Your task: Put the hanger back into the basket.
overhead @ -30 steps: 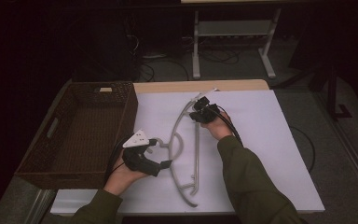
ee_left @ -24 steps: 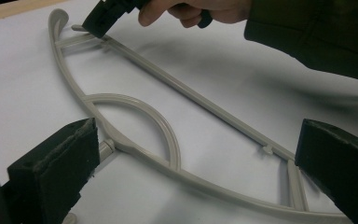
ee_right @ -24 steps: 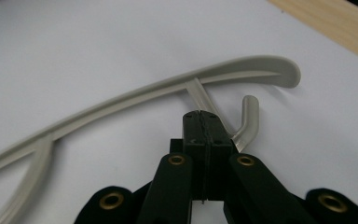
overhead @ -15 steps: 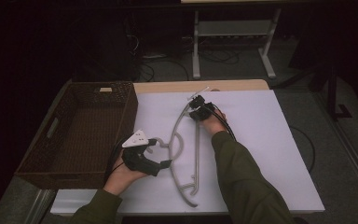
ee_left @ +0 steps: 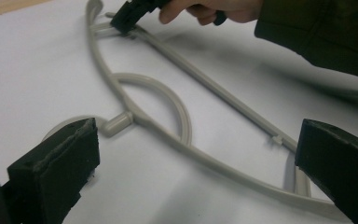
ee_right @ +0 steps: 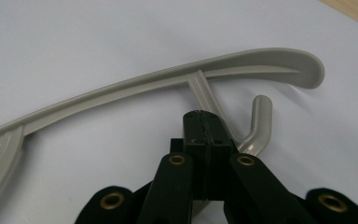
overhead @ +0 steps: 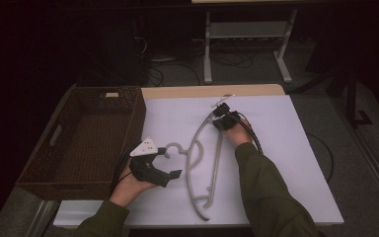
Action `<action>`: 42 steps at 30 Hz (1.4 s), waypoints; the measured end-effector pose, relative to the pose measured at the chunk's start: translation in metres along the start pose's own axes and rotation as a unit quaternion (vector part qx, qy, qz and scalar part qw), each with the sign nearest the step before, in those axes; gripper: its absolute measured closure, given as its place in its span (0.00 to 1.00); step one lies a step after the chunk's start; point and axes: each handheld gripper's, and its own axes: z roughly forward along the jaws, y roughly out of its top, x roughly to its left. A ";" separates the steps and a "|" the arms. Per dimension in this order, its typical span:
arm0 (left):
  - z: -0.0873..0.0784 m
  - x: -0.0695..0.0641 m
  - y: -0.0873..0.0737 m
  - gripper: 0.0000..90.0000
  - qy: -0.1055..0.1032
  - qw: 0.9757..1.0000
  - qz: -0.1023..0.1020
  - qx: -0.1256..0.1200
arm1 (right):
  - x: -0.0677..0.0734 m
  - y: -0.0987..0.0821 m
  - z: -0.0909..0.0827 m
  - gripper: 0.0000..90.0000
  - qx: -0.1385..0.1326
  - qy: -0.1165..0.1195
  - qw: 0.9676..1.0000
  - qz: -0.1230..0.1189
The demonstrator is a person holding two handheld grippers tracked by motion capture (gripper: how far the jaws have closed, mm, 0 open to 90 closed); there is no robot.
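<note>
High view gave me the white surface (overhead: 296,163) first, and I took the grey plastic hanger (overhead: 197,148) lying flat on it as my landmark. The hanger ran lengthwise away from me, one end near the front edge of the surface and the other toward the far edge, its hook (overhead: 172,147) pointing toward the brown wicker basket (overhead: 128,106). That basket stood to the left of the hanger, well apart from its long bar, sitting partly off the white sheet.

My left gripper (overhead: 170,163) rested just beside the hanger's hook, on the basket side, held in my left hand (overhead: 128,185). In the left gripper view its two black fingers (ee_left: 56,172) stood wide apart, with nothing between them but the hanger's curved neck (ee_left: 168,100) and the stub of the hook (ee_left: 116,123) lying on the sheet further on; I had hold of nothing there.

My right gripper (overhead: 219,111) sat at the far end of the hanger, my right hand (overhead: 237,133) behind it and a dark green sleeve (overhead: 266,192) trailing back alongside the hanger's near end. In the right gripper view the fingers (ee_right: 205,135) were pressed together around the thin grey rib (ee_right: 204,91) that branches from the hanger's shoulder, just beside the small notch hook (ee_right: 258,123). The rounded tip of the shoulder (ee_right: 307,67) lay beyond the grip, flat on the surface.
</note>
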 end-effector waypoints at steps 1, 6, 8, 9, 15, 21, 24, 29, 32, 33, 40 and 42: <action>0.000 0.000 0.000 0.00 0.000 1.000 0.001 0.001 | -0.003 -0.003 -0.003 1.00 0.001 -0.003 1.000 -0.002; 0.001 -0.001 -0.001 0.00 0.000 1.000 0.003 0.005 | -0.018 -0.023 -0.018 0.99 0.004 -0.018 1.000 0.010; 0.002 -0.001 -0.001 0.00 0.000 1.000 0.001 0.005 | -0.025 -0.032 -0.025 1.00 0.006 -0.023 1.000 0.014; 0.002 -0.001 -0.001 0.00 -0.001 1.000 0.000 0.005 | -0.028 -0.036 -0.028 1.00 0.010 -0.027 0.999 0.015; 0.002 -0.001 -0.002 0.00 0.000 1.000 0.000 0.006 | -0.042 -0.061 -0.048 1.00 0.016 -0.040 0.999 0.032; 0.004 -0.002 -0.002 0.00 -0.001 1.000 0.001 0.007 | -0.049 -0.079 -0.063 0.99 0.025 -0.050 0.998 0.036; 0.004 -0.003 -0.002 0.00 -0.002 1.000 -0.004 0.008 | -0.049 -0.085 -0.072 0.99 -0.008 -0.050 0.998 0.029; 0.003 -0.003 -0.002 0.00 -0.002 1.000 -0.003 0.011 | -0.044 -0.089 -0.088 0.99 -0.033 -0.036 0.998 0.026; 0.002 -0.001 -0.003 0.00 -0.001 1.000 0.002 0.009 | -0.034 -0.096 -0.105 0.99 -0.043 -0.013 0.999 0.018; 0.002 -0.001 -0.003 0.00 -0.001 1.000 0.002 0.009 | -0.034 -0.096 -0.105 0.99 -0.043 -0.013 0.999 0.018; 0.002 -0.002 -0.002 0.00 -0.001 1.000 -0.002 0.005 | -0.012 -0.118 -0.129 0.99 -0.042 0.028 0.999 0.005; 0.002 -0.002 -0.003 0.00 -0.001 1.000 -0.002 0.005 | -0.006 -0.125 -0.132 0.99 -0.036 0.035 0.999 -0.007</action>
